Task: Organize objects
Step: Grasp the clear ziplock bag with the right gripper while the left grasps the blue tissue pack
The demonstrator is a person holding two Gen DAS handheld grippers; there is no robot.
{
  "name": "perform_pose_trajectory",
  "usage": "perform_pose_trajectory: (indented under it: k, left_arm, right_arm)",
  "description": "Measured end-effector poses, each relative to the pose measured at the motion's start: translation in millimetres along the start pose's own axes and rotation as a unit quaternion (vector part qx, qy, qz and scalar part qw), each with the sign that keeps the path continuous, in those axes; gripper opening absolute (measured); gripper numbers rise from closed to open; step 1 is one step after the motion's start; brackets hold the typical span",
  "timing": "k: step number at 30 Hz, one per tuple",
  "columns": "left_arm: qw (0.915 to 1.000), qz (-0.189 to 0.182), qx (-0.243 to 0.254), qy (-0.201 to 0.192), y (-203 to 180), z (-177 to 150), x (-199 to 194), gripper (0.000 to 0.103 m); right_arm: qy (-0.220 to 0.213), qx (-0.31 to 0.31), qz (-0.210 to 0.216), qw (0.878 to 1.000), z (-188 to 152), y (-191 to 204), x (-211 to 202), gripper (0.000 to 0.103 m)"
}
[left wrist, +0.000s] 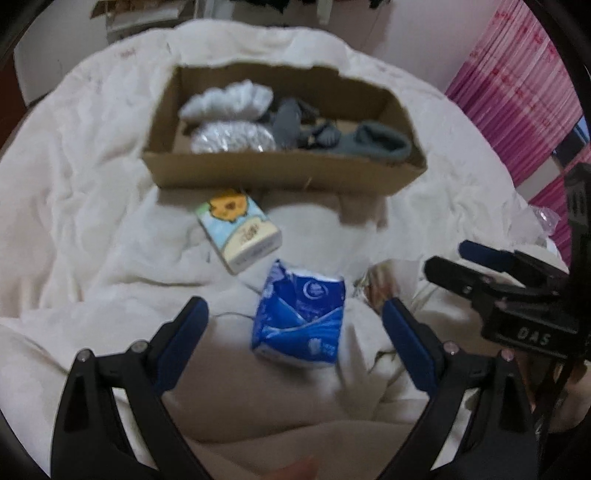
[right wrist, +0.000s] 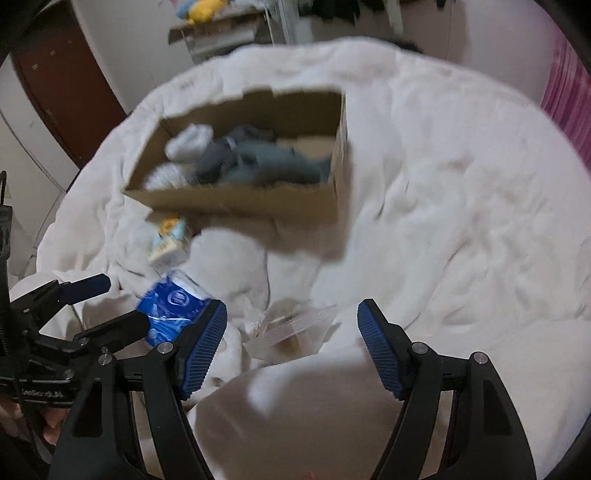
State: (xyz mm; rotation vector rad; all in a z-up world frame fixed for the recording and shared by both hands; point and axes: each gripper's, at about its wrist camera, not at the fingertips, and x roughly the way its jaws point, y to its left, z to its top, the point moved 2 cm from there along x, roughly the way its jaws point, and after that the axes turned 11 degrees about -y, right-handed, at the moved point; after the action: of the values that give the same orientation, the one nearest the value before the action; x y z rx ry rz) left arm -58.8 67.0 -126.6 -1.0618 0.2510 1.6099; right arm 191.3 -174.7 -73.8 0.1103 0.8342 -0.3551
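Note:
A blue tissue pack (left wrist: pixel 301 319) lies on the white bedding, between the tips of my open left gripper (left wrist: pixel 295 325), which hovers over it without touching. A cream tissue pack with a yellow cartoon (left wrist: pixel 238 229) lies just beyond it, in front of a cardboard box (left wrist: pixel 284 173) that holds white and grey socks (left wrist: pixel 291 125). My right gripper (right wrist: pixel 291 332) is open and empty above a clear plastic wrapper (right wrist: pixel 291 328). The right wrist view also shows the blue pack (right wrist: pixel 171 308), the cream pack (right wrist: pixel 170 243) and the box (right wrist: pixel 240 199).
White rumpled bedding (left wrist: pixel 74 221) covers the whole surface. A pink curtain (left wrist: pixel 517 92) hangs at the right. A dark door (right wrist: pixel 66 92) and a shelf with a yellow toy (right wrist: pixel 207 7) stand behind the bed. The right gripper shows in the left wrist view (left wrist: pixel 447 258).

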Motion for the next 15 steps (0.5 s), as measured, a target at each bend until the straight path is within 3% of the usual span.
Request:
perform_pose_trajectory:
  k: [7, 11, 15]
  left_arm:
    - [0.9968, 0.020, 0.011, 0.076, -1.2, -11.0, 48.4, 0.096]
    - [0.9968, 0.019, 0.023, 0.074, -4.3, -16.4, 51.9, 0.095]
    - [0.9974, 0.019, 0.026, 0.064, -6.3, -20.4, 47.7, 0.087]
  right_arm:
    - [0.084, 0.042, -0.003, 0.996, -12.7, -15.3, 48.7, 0.076]
    - [0.112, 0.019, 0.004, 0.994, -18.6, -4.3, 60.3, 0.076]
    - [0.109, 0.006, 0.000, 0.994, -23.7, 0.9, 61.5, 0.058]
